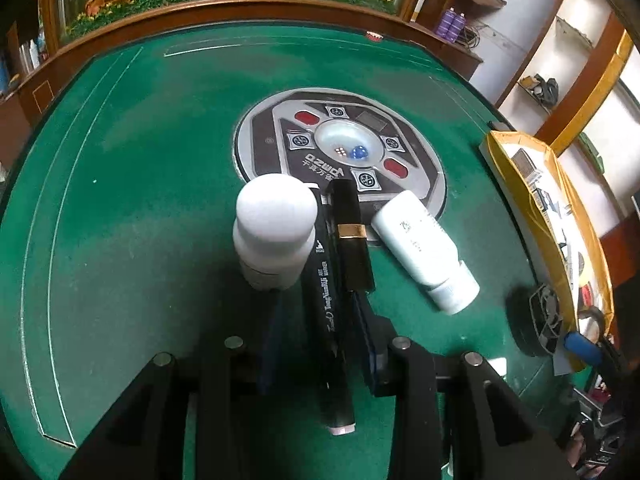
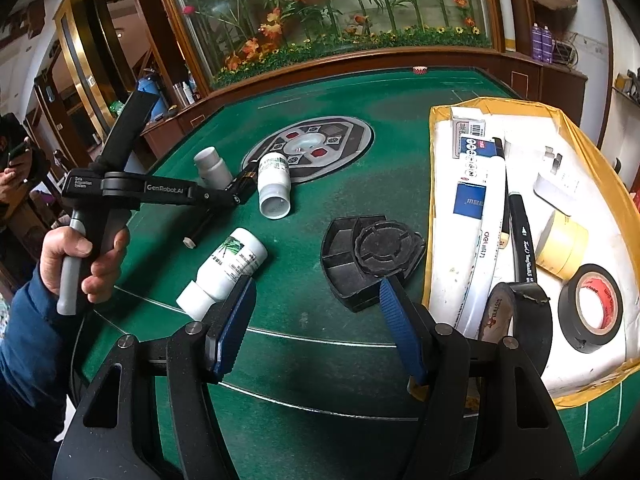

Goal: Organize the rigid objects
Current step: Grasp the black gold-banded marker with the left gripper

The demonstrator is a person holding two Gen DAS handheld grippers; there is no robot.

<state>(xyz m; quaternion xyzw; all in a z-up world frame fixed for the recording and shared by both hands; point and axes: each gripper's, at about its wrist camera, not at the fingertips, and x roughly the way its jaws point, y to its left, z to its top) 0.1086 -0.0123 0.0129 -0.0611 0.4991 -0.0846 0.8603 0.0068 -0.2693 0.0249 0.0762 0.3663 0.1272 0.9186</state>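
In the left wrist view a black marker pen (image 1: 326, 320) lies on the green table between the blue pads of my left gripper (image 1: 318, 304). A gap shows on the pen's left side, so the jaws stand open around it. A black tube with a gold band (image 1: 353, 236) lies just past the right pad. An upright white bottle (image 1: 276, 232) stands at the left fingertip, and another white bottle (image 1: 424, 248) lies to the right. The right wrist view shows the left gripper (image 2: 240, 194) over the pen (image 2: 200, 232). My right gripper (image 2: 316, 320) is open and holds nothing.
A black fan-like part (image 2: 372, 256) lies beyond the right gripper, and a leaf-labelled white bottle (image 2: 228, 264) by its left finger. A yellow-taped box (image 2: 500, 108) at the right holds tape rolls, pens and cartons. The round dice panel (image 1: 340, 148) sits mid-table. A person's hand (image 2: 80, 260) grips the left handle.
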